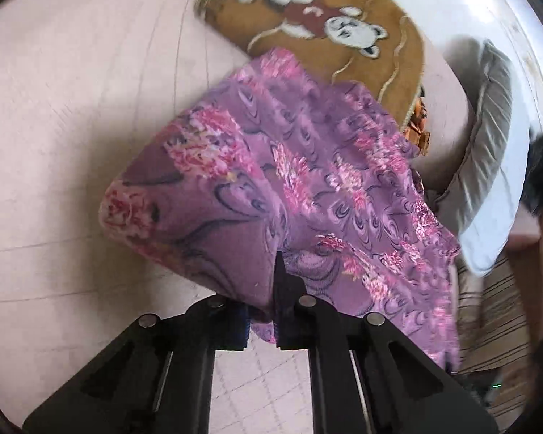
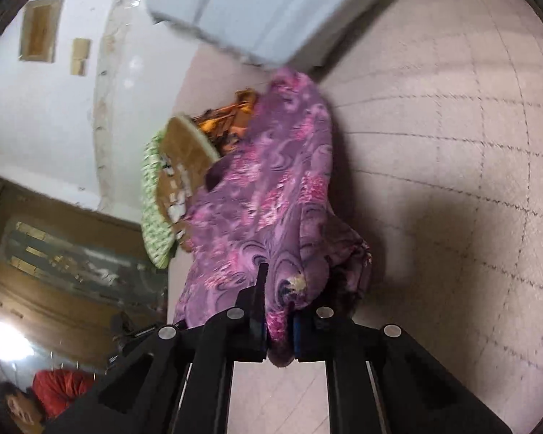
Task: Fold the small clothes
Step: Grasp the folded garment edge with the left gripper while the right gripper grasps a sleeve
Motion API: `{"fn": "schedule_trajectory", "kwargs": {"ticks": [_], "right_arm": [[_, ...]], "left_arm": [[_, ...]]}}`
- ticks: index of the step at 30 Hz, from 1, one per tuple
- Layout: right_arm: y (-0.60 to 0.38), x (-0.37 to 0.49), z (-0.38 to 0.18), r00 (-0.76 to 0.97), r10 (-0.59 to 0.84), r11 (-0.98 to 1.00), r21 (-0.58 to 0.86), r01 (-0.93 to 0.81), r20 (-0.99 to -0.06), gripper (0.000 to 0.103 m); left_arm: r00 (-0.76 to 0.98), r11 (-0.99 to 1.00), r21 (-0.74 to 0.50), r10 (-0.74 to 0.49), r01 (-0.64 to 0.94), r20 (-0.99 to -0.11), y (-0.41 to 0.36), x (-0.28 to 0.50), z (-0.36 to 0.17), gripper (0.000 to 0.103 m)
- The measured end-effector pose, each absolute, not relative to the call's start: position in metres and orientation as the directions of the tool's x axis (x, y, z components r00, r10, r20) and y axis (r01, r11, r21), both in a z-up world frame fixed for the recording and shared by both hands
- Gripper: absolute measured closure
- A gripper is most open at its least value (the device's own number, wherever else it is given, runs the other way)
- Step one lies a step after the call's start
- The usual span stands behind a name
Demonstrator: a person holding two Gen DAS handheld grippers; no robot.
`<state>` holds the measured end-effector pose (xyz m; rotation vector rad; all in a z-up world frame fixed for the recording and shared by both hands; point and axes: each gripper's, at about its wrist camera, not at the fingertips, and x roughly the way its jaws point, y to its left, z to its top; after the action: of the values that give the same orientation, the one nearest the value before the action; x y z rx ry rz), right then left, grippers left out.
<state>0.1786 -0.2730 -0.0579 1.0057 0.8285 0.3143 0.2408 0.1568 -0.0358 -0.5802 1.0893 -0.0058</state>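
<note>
Both sets of jaws are clamped on cloth: my left gripper (image 1: pixel 262 320) bites a bunched edge of the purple floral garment (image 1: pixel 289 188), and my right gripper (image 2: pixel 277 325) pinches another wad of the same fabric (image 2: pixel 271 195), with a lump of it squeezed out below the pads. Between the two holds the garment hangs and sags over the pale quilted bed cover (image 1: pixel 72 126), its far end reaching toward a brown cushion with white bears (image 1: pixel 307 18) and something orange (image 2: pixel 235 119) beside it.

I judge this piece to be light, thin and thoroughly limp. It drapes in soft ripples and keeps no shape of its own, so it should follow whichever way I pull and collapse wherever I let go. The weave looks smooth, perhaps a little slippery, so a shallow bite could creep out. Both grips sit on gathered folds, not on a single clean edge; I reckon holds at two corners of one hem would let me stretch it flat. Nothing here seems fragile, though a hard tug could twist it.
</note>
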Motion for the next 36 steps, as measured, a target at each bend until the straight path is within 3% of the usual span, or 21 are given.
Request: {"fn": "schedule_trajectory", "kwargs": {"ticks": [4,10,14,15,17,18,20,21,22,24,27,31,36], "right_arm": [[-0.272,0.153,-0.044,0.649,0.624,0.506,0.858,0.087,-0.434,0.095],[-0.296,0.094,-0.038,0.64,0.651,0.454,0.885,0.101,-0.408,0.094],[-0.306,0.084,-0.063,0.527,0.565,0.62,0.748,0.236,-0.635,0.085],[-0.309,0.084,-0.068,0.506,0.552,0.633,0.728,0.263,-0.663,0.084],[-0.321,0.085,-0.068,0.522,0.516,0.635,0.713,0.299,-0.679,0.069],[-0.328,0.087,-0.061,0.55,0.485,0.644,0.703,0.302,-0.68,0.066],[-0.337,0.103,-0.043,0.603,0.435,0.678,0.684,0.27,-0.669,0.051],[-0.338,0.115,-0.035,0.622,0.418,0.693,0.675,0.253,-0.662,0.046],[-0.338,0.129,-0.029,0.634,0.406,0.707,0.666,0.238,-0.658,0.038],[-0.328,0.167,-0.021,0.635,0.382,0.755,0.623,0.205,-0.671,0.032],[-0.312,0.212,-0.027,0.595,0.316,0.837,0.513,0.193,-0.739,0.032],[-0.3,0.256,-0.052,0.527,0.256,0.891,0.409,0.196,-0.81,0.032],[-0.291,0.274,-0.061,0.513,0.28,0.894,0.415,0.168,-0.812,0.032]], "left_arm": [[0.519,0.873,-0.416,-0.238,-0.257,-0.821,0.158,0.217,-0.016,0.096],[0.457,0.872,-0.456,-0.338,-0.177,-0.823,0.158,0.152,-0.018,0.096],[0.342,0.912,-0.391,-0.332,-0.121,-0.879,0.157,0.141,-0.042,0.096],[0.334,0.906,-0.409,-0.354,-0.11,-0.873,0.164,0.138,-0.042,0.096],[0.369,0.888,-0.455,-0.403,-0.064,-0.838,0.18,0.13,-0.024,0.096],[0.399,0.89,-0.455,-0.403,-0.039,-0.823,0.186,0.128,-0.013,0.095],[0.478,0.914,-0.405,-0.356,0.001,-0.803,0.198,0.138,0.015,0.078],[0.494,0.92,-0.393,-0.347,0.012,-0.797,0.202,0.147,0.022,0.048],[0.503,0.923,-0.385,-0.34,0.016,-0.795,0.206,0.163,0.028,0.027],[0.498,0.923,-0.385,-0.341,0.017,-0.797,0.21,0.203,0.028,0.024],[0.399,0.915,-0.403,-0.376,0.017,-0.836,0.208,0.267,0.009,0.025],[0.33,0.916,-0.386,-0.332,-0.112,-0.884,0.217,0.322,-0.035,0.025],[0.205,0.822,-0.56,-0.533,-0.101,-0.821,0.211,0.346,-0.079,0.025]]}}
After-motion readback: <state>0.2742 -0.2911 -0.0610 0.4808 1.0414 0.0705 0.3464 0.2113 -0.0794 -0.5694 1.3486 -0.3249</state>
